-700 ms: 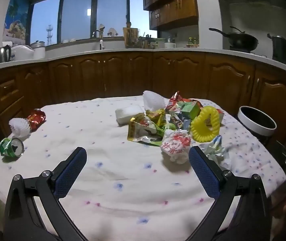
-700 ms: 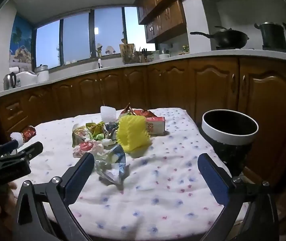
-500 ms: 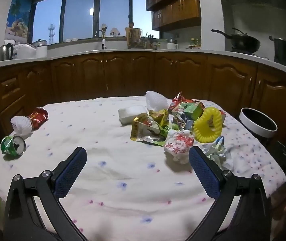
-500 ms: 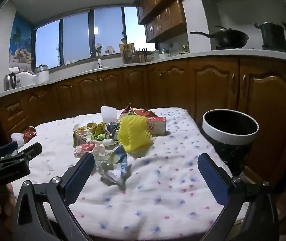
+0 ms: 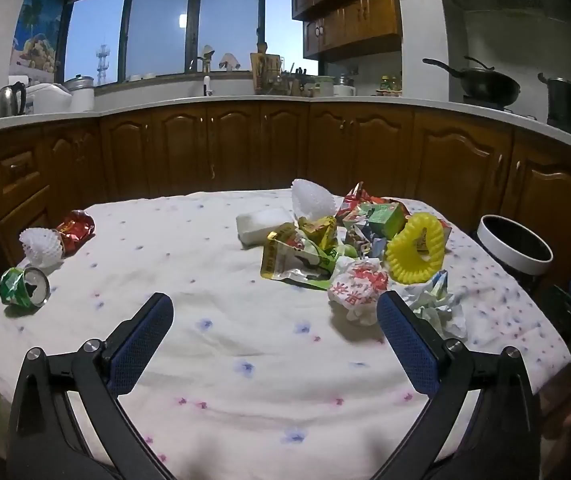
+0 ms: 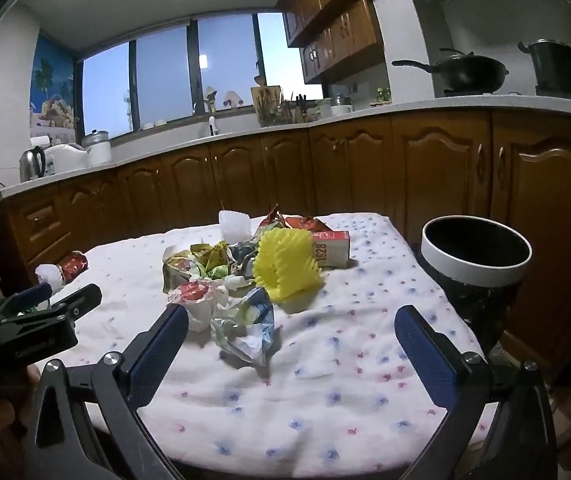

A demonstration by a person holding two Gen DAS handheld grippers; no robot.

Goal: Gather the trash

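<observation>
Comparing this moment with the views a half second and more before, very little had changed: both grippers had crept slightly closer to the heap of trash, which sat a touch larger in each view, and nothing on the cloth-covered counter (image 5: pixel 213 320) had been moved. The left gripper (image 5: pixel 275 322) hung above the near part of the cloth with its jaws spread as wide as they go and nothing between them. The right gripper (image 6: pixel 291 334) was equally wide and empty, its left finger just beside a crumpled white and red wrapper (image 6: pixel 195 298).

The trash lay mostly in one cluster toward the far right of the counter: a yellow foam net (image 5: pixel 417 254), a green and gold snack bag (image 5: pixel 297 258), a white foam block (image 5: pixel 263 222), a small carton (image 6: pixel 331 248) and a crumpled blue and white wrapper (image 6: pixel 247 326). Well apart on the left edge sat a crushed green can (image 5: pixel 23 286), a white foam net (image 5: pixel 41 244) and a red foil wrapper (image 5: pixel 75 228). The bin (image 6: pixel 477 252) stood off the counter's right end, looking empty.

Judging by this, collection had not yet begun; the approach was only under way, and the nearest wrappers seemed the likely first pick for the right gripper.
</observation>
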